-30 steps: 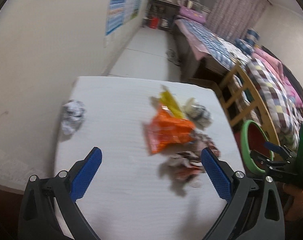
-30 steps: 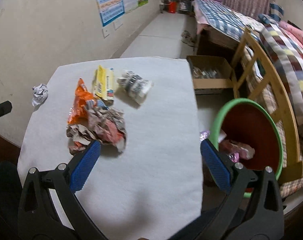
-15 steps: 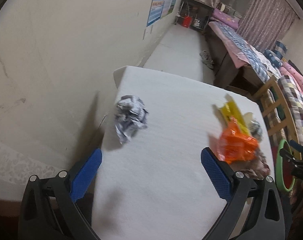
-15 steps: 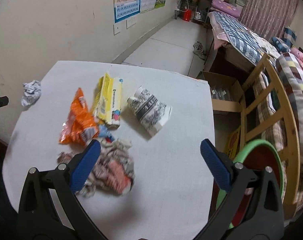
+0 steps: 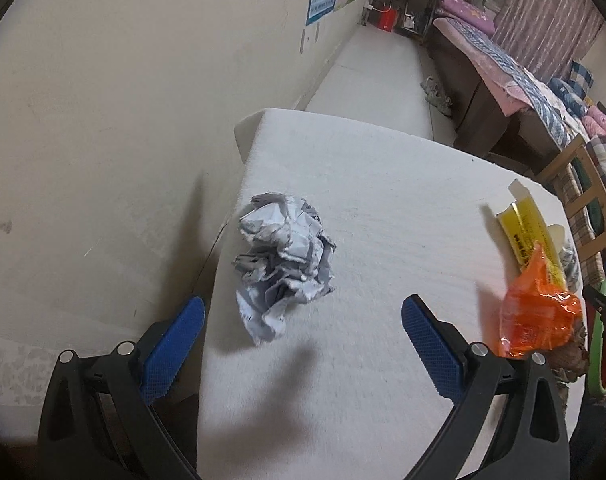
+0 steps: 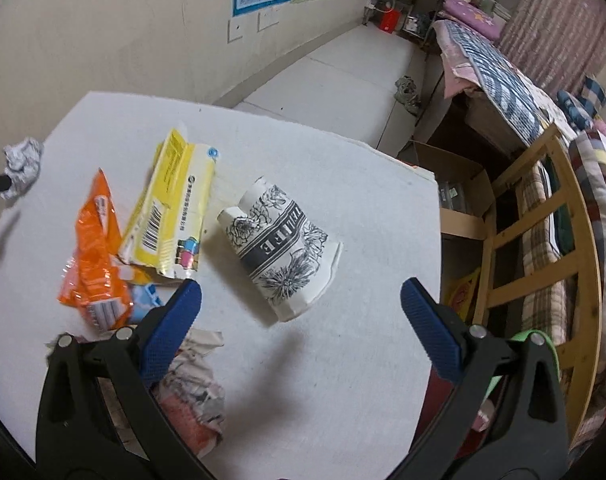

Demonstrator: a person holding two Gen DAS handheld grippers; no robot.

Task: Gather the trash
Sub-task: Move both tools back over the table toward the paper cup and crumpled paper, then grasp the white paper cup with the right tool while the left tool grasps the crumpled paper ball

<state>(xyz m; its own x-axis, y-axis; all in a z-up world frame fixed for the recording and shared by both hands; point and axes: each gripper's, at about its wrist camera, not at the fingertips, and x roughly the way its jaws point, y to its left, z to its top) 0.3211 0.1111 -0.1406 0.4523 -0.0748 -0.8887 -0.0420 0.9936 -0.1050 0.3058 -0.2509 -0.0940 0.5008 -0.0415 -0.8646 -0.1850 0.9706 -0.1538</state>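
Note:
A crumpled white paper ball (image 5: 285,256) lies near the left edge of the white table (image 5: 383,184). My left gripper (image 5: 303,320) is open, just short of the ball, which sits between the jaws. My right gripper (image 6: 301,304) is open, just short of a crushed paper cup with black flower print (image 6: 281,248). A yellow wrapper (image 6: 171,208), an orange snack bag (image 6: 97,264) and crumpled printed paper (image 6: 191,396) lie left of the cup. The paper ball also shows at the far left of the right wrist view (image 6: 21,162). The orange bag (image 5: 537,308) and yellow wrapper (image 5: 529,226) show in the left wrist view.
A green-rimmed bin (image 6: 531,340) stands off the table's right side, mostly hidden by my right gripper. A wooden bed frame (image 6: 543,216) and a cardboard box (image 6: 459,188) are to the right. A wall (image 5: 123,120) runs close along the table's left edge.
My left gripper has swung left from the wrapper pile toward the paper ball, which now sits between its jaws. My right gripper has moved forward from the bin toward the paper cup.

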